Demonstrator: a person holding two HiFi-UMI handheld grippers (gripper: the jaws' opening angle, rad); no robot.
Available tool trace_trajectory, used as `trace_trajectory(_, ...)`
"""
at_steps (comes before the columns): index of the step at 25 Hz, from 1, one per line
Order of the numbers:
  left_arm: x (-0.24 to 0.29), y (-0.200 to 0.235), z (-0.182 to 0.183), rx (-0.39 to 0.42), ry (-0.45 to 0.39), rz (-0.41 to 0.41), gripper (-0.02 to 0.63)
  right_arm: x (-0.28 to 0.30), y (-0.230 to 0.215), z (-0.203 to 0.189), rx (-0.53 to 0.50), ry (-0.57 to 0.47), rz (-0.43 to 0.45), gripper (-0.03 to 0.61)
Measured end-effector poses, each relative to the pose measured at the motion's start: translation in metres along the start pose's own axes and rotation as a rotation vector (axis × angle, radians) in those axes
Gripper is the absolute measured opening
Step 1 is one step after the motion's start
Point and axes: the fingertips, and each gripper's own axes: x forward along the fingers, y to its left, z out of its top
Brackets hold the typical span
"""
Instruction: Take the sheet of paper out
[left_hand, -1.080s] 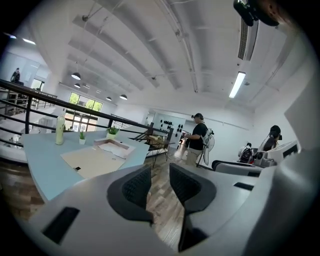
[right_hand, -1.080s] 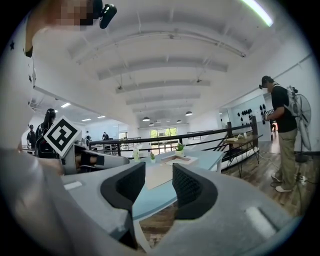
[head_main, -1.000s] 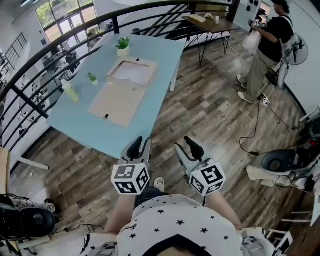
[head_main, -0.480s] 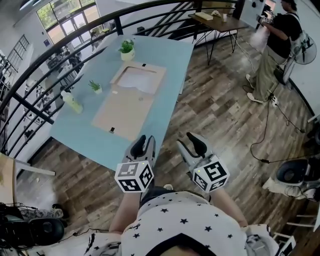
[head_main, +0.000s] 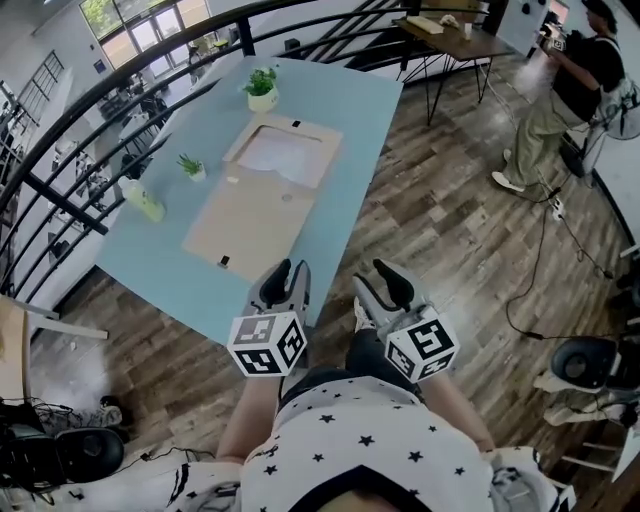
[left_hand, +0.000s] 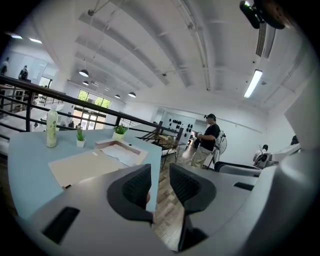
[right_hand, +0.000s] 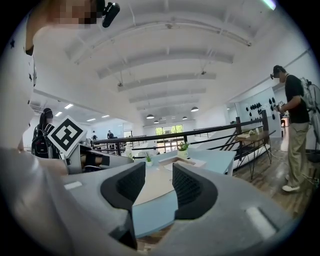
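Note:
A white sheet of paper (head_main: 279, 156) lies inside a shallow tan cardboard tray (head_main: 322, 135) on the light blue table (head_main: 360, 100). The tray's flat tan lid (head_main: 243, 215) lies opened toward me. My left gripper (head_main: 288, 276) hovers at the table's near corner, open and holding nothing. My right gripper (head_main: 379, 283) is just right of it over the wooden floor, also open and holding nothing. In the left gripper view the paper (left_hand: 121, 153) and lid (left_hand: 80, 167) lie beyond the gripper (left_hand: 159, 174). The right gripper (right_hand: 159, 175) looks toward the table too.
Two small potted plants (head_main: 262, 88) (head_main: 190, 166) and a pale green bottle (head_main: 144, 200) stand along the table's left side. A black railing (head_main: 70, 110) runs behind it. A person (head_main: 575, 85) stands far right near a wooden desk (head_main: 450, 35). Cables trail on the floor (head_main: 520, 290).
The view has moved nearer the table, which now sits closer below me. Both grippers kept their pose and now reach the table's near corner.

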Motion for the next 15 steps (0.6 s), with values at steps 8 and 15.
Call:
trace_trajectory(8,0.057,0.021,0.015,-0.016,-0.002,0.052,0.11,0.056,-0.044,0.005,-0.01,0.024,0.081,0.153)
trace_trajectory(15,0.109,0.045,0.03,-0.044,0.002,0.144,0.11,0.109,-0.087,0.025,-0.026,0.037,0.173,0.153)
